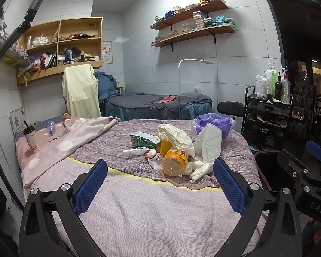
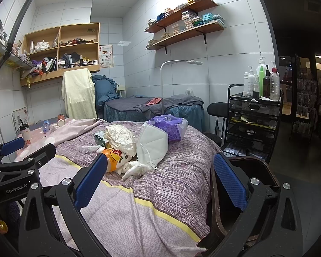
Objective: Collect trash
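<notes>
Both the left gripper [image 1: 160, 184] and right gripper [image 2: 158, 182] are hovering spread wide, grasping nothing, near one orange cup [image 1: 175, 160], one white mask [image 1: 208, 142], one purple bag [image 1: 214, 123].

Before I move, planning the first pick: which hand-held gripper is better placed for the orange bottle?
Left. The left hand-held gripper, open, faces the orange bottle squarely; the right hand-held gripper points toward the bed edge.

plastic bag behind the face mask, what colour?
Purple plastic bag, white along one edge; clearest in the right wrist view.
</notes>
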Available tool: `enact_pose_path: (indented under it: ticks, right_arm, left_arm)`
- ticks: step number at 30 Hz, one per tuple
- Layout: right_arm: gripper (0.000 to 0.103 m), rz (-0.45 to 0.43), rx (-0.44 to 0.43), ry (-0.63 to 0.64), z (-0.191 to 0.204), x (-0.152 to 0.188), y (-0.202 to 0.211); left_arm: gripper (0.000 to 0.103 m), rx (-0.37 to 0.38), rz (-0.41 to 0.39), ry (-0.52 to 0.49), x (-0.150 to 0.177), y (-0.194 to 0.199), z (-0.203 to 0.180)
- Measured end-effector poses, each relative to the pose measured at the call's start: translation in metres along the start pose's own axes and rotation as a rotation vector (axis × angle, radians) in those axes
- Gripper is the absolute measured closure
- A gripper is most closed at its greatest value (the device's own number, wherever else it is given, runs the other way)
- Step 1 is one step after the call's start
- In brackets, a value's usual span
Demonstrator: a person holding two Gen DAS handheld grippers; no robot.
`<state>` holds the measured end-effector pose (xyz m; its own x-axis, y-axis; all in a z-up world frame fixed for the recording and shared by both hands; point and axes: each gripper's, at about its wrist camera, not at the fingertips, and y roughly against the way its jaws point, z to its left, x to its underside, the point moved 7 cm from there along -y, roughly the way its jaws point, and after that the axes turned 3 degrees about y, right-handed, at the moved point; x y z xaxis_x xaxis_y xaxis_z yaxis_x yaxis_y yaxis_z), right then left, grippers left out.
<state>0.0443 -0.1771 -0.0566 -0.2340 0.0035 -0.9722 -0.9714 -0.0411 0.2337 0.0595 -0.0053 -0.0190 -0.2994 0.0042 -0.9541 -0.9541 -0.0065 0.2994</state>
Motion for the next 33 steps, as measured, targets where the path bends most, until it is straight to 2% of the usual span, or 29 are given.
enact_pose_path:
  ticks: [11, 20, 28, 33]
  right_arm:
    - [0.005, 0.028, 0.003, -0.003, 0.0, 0.008, -0.005]
    - [0.005, 0.172, -0.003, -0.028, -0.017, 0.024, -0.036]
    - [0.005, 0.3, -0.148, -0.036, 0.0, 0.028, -0.081]
    - [0.005, 0.347, -0.247, -0.024, 0.022, 0.018, -0.117]
  left_arm:
    - [0.006, -0.007, 0.024, 0.0, 0.013, -0.007, 0.009]
    - [0.006, -0.013, 0.156, 0.005, 0.038, -0.033, 0.028]
    - [0.006, 0.029, 0.257, 0.026, 0.045, -0.062, 0.032]
    - [0.006, 0.026, 0.273, 0.045, 0.038, -0.076, 0.044]
